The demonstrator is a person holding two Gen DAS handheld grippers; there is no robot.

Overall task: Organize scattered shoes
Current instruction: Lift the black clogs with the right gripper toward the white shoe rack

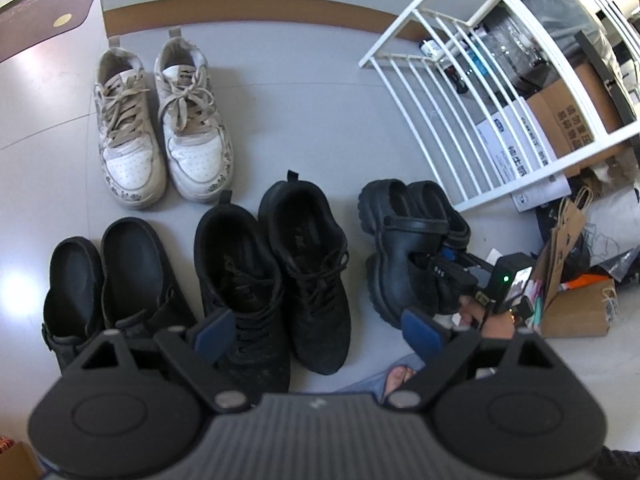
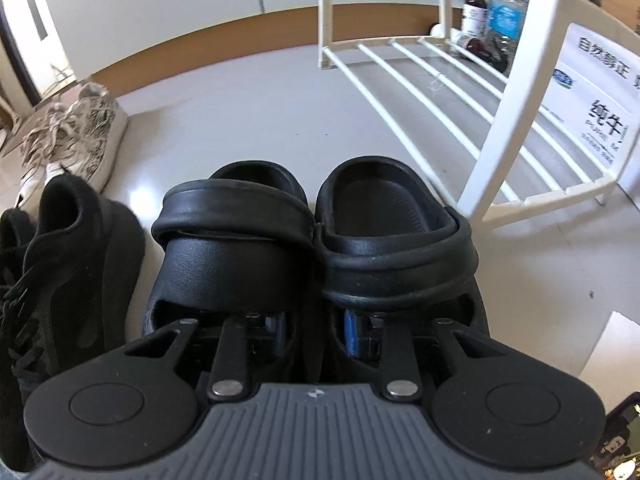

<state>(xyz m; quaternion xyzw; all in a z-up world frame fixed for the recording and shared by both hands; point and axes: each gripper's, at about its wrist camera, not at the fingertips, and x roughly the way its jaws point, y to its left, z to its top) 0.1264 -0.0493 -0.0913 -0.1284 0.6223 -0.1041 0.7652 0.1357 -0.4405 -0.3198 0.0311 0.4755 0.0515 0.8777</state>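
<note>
While the right claw (image 2: 316, 326) has one finger down in each of the two black clogs (image 2: 320, 216), its jaws drawn in so the touching inner walls sit pinched between the pads, the grip looks taken on both shoes at once; the step in hand reads as carrying the pair as one. To do it well, the squeeze should stay firm enough that neither clog slips, and the lift should go straight up before any swing toward the white rack (image 2: 452, 80) just beside them, since the rack's near post stands close to the right-hand clog. Whether both pads press evenly cannot be told: the left finger is dark and mostly buried, only the blue of the other pad showing. The left claw (image 1: 316, 330) hovers wide open and empty over the black lace-up sneakers (image 1: 276, 272), touching nothing. Beside those, black slip-ons (image 1: 112, 276) are partly cut off by the claw body. Further out on the floor (image 1: 300, 120), the white sneakers (image 1: 164, 120) stand paired by the wall. From the left view the clogs sit near the rack's foot, the right claw and a hand (image 1: 476, 316) covering their toes. Cardboard boxes (image 1: 568, 120) and paper bags (image 1: 568, 240) beyond are cluttered and hard to separate.
</note>
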